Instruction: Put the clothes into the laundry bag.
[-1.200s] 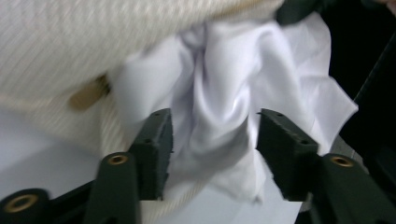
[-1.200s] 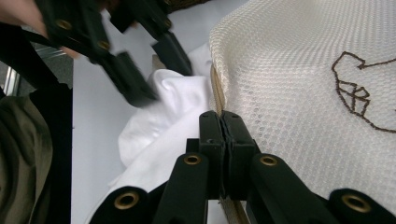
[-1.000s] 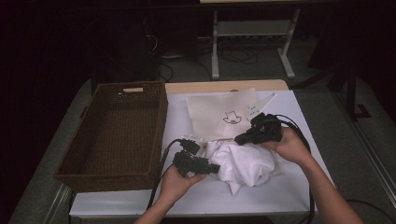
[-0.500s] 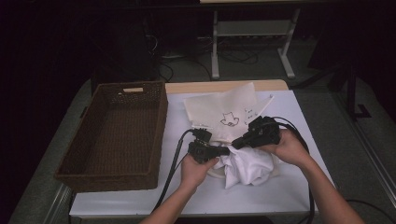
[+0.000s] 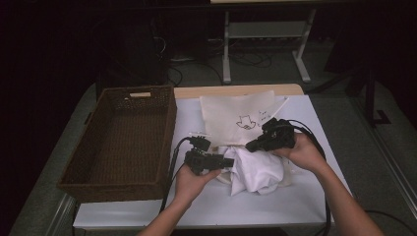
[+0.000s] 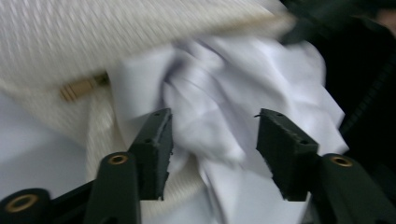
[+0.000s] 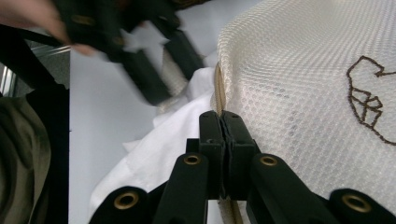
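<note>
Lying on the white table top [image 5: 305, 196], just right of the empty brown wicker basket [image 5: 123, 137], is a cream mesh bag [image 5: 236, 115] w/ a small dark stitched figure [image 5: 244, 121] on it. A crumpled white cloth [image 5: 258, 169] sits at the bag's near edge, partly against its opening, between the two hands.

The right gripper [image 7: 219, 121] has its jaws pressed together on the bag's rim (the tan seam/zip line runs straight into them); mesh spreads to the right in the right gripper view, white cloth below-left. In the high view that gripper [image 5: 252, 144] points left toward the bag's near edge, the right hand [image 5: 300, 151] behind it.

The left gripper [image 6: 212, 135] has its jaws spread apart, gripping nothing, w/ a fold of white cloth lying between them and the mesh bag's edge above. Whether the pads touch the cloth can't be told; the view is blurred. In the high view the left gripper [image 5: 228, 161] points right at the cloth's left side, left hand [image 5: 194, 179] beneath, cables trailing toward the table's near edge.
</note>
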Demonstrator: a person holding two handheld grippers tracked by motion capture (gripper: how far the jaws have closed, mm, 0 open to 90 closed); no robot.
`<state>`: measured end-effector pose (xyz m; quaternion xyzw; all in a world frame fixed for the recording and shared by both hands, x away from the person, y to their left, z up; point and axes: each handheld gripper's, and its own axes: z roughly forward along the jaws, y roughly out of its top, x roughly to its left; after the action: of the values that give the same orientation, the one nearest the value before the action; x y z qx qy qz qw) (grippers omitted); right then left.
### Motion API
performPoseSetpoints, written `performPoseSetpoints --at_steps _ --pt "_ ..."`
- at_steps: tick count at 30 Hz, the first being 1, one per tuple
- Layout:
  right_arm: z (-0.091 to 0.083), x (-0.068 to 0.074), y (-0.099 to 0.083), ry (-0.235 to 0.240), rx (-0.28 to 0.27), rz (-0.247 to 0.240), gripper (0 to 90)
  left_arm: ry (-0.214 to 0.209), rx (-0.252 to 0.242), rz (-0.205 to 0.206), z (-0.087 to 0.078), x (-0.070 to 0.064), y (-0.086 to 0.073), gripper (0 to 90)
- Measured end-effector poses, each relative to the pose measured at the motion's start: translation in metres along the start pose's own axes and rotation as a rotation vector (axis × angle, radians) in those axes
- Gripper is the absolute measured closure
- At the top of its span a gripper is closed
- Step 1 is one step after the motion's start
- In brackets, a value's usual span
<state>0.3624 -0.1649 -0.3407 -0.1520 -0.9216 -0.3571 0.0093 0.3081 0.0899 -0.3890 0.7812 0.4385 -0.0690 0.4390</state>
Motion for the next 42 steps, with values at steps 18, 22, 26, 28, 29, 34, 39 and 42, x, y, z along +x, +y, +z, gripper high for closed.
performPoseSetpoints --at_steps 18,22,26,28,29,34,39,42 --pt "-0.001 0.002 -0.006 -0.009 0.017 -0.019 87.2 -0.036 -0.097 -0.012 0.066 -0.014 0.006 84.5" --pt "-0.01 0.014 -0.002 0.026 -0.029 -0.054 87.4 -0.048 -0.125 0.045 0.047 -0.027 0.005 85.8" --pt "-0.015 0.034 0.008 0.045 -0.032 -0.11 87.5 -0.076 -0.148 0.065 0.028 -0.037 0.003 85.8" --pt "-0.018 0.042 0.013 0.064 -0.043 -0.131 87.6 -0.073 -0.175 0.072 0.013 -0.038 -0.001 85.8" --pt "-0.019 0.044 0.015 0.067 -0.046 -0.135 87.6 -0.073 -0.175 0.072 0.013 -0.038 -0.001 85.8" --pt "-0.018 0.042 0.019 0.063 -0.065 -0.114 87.6 0.058 -0.223 0.03 0.033 -0.013 0.01 85.6" --pt "-0.004 0.007 -0.002 0.035 -0.052 0.021 87.4 0.072 -0.226 -0.016 0.04 -0.002 0.014 81.8" --pt "0.004 0.001 -0.011 0.033 -0.018 0.039 87.3 0.067 -0.166 0.019 0.035 -0.006 0.011 76.1"
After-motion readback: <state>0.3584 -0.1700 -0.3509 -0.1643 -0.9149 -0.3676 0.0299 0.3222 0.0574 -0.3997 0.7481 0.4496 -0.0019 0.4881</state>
